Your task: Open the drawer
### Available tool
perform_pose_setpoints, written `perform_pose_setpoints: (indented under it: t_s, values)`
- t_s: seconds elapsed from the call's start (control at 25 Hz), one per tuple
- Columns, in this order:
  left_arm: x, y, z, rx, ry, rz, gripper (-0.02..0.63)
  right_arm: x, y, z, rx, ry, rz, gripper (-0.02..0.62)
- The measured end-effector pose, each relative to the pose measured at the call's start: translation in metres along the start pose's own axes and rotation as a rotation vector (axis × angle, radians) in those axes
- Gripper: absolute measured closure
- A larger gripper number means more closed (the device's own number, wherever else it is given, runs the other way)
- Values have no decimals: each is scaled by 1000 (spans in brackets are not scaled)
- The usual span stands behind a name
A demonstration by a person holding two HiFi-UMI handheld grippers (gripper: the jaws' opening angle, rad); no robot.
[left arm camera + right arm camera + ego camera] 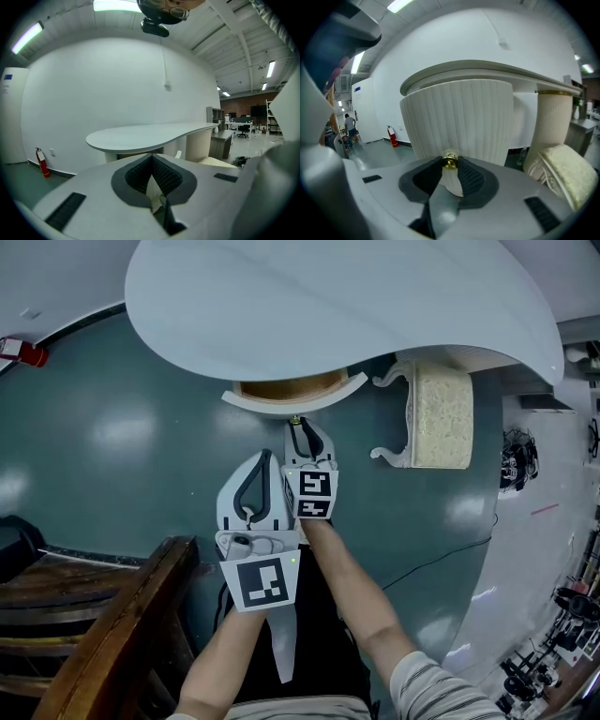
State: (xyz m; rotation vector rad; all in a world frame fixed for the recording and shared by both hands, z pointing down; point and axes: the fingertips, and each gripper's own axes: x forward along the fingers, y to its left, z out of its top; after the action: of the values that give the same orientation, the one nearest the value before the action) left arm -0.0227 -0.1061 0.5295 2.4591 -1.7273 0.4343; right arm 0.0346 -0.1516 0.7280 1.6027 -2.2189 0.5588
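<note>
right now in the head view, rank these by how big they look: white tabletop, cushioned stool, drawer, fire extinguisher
1. white tabletop
2. cushioned stool
3. drawer, only its pulled-out part showing
4. fire extinguisher, partly cut off by the picture's edge

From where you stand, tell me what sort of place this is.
Probably a large open office or lab hall: a curved white desk, a fire extinguisher by the wall, and workstations with office chairs farther back.
</note>
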Motion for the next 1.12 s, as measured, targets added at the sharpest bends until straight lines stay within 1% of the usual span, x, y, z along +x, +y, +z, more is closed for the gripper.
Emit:
perform_pose_setpoints:
  t_s: [0.68,1.12]
  values:
    - [-21,-4,4,11,-4,3,604,-35,5,-25,19,43,-2,486]
    - [-31,-4,5,2,-1,9,605,-55,9,-39,24,68,1,486]
